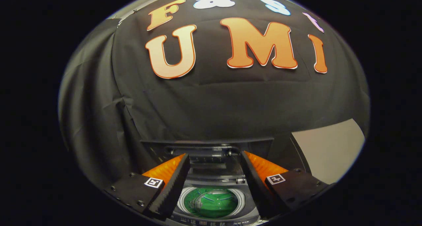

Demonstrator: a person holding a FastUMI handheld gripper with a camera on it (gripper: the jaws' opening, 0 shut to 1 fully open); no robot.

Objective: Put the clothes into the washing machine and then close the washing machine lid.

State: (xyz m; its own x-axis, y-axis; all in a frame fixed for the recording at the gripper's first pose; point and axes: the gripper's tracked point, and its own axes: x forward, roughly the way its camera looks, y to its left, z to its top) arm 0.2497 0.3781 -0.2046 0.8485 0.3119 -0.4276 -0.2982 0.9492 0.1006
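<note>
My gripper point(214, 158) stands open, with nothing between its fingers. Below and between them sits the top-loading washing machine point(214, 216), and its round drum opening point(211, 203) shows a green cloth lying inside. The machine's lid point(211, 153) stands raised at the back, just beyond the fingertips, dark and leaning toward the black cloth wall. My gripper hovers above the drum and touches neither the cloth nor the lid.
The black cloth wall point(214, 100) hangs close behind the machine. A pale grey panel point(329, 150) shows to the right of the machine, beyond the right finger.
</note>
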